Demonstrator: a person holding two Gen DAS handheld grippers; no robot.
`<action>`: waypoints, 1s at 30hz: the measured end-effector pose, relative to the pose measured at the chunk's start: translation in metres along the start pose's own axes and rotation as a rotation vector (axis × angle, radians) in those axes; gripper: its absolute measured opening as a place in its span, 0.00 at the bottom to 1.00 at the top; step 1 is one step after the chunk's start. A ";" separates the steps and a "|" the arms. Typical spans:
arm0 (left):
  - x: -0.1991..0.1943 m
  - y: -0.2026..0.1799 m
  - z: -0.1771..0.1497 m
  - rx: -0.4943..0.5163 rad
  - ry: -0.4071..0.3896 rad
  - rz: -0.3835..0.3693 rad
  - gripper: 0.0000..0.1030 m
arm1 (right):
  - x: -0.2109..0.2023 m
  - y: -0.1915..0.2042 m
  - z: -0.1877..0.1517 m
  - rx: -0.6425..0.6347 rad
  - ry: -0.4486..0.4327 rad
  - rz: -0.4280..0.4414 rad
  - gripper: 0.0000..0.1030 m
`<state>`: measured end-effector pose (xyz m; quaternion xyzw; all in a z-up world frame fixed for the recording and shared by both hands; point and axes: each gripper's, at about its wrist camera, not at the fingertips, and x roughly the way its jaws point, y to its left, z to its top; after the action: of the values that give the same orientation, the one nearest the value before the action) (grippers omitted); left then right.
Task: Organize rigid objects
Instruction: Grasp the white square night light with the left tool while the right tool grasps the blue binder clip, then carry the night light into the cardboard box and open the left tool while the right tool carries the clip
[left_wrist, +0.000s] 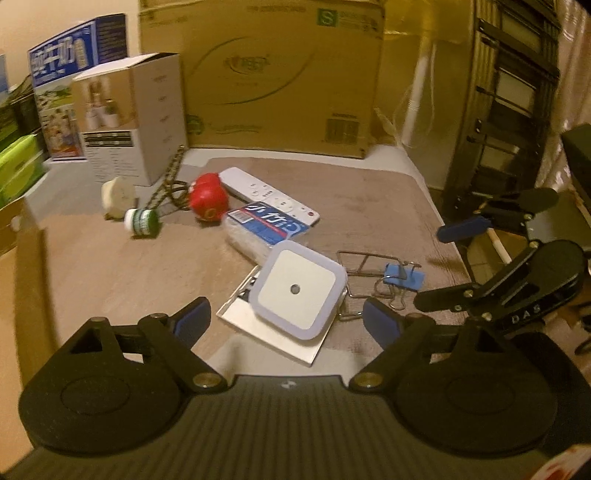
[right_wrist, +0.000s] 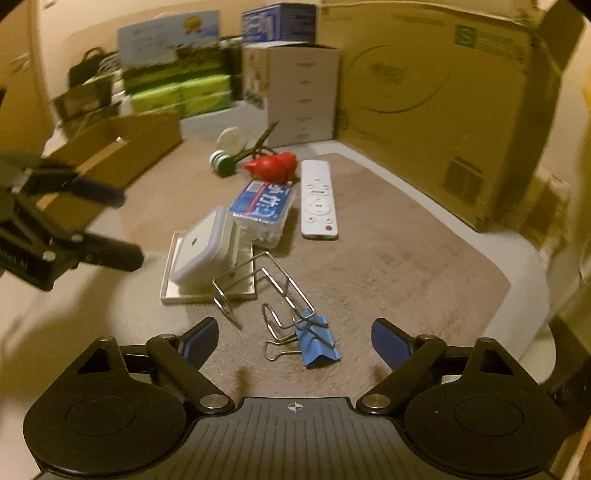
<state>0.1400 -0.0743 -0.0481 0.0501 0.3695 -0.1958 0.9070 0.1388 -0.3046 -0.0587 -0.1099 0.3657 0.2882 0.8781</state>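
Rigid objects lie unsorted on a brown mat as the left gripper (left_wrist: 286, 319) hovers with jaws spread and empty over a white square night light (left_wrist: 299, 290) resting on a metal plate (left_wrist: 273, 332). The right gripper (right_wrist: 293, 341), likewise spread and holding nothing, angles down over a blue binder clip (right_wrist: 319, 347) tangled with a wire rack (right_wrist: 266, 280). Beyond sit a blue-labelled clear case (left_wrist: 264, 227), a white remote (left_wrist: 267, 194), a red toy (left_wrist: 208, 201), a green-capped bottle (left_wrist: 142, 220) and, to the left, an open cardboard box (right_wrist: 122, 155). Nothing appears put away yet; the whole sort seems to remain. Both tools tilt forward and down, side by side
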 end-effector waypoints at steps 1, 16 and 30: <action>0.003 0.000 0.000 0.008 0.004 -0.004 0.82 | 0.003 -0.003 0.000 -0.002 0.010 0.009 0.80; 0.034 0.001 0.003 0.068 0.025 -0.033 0.74 | 0.034 -0.035 -0.007 0.003 0.074 0.083 0.47; 0.057 -0.005 0.014 0.183 0.034 -0.085 0.71 | 0.030 -0.033 -0.006 0.020 0.083 0.072 0.25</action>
<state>0.1845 -0.1003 -0.0769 0.1202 0.3674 -0.2663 0.8830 0.1714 -0.3206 -0.0847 -0.0998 0.4082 0.3111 0.8524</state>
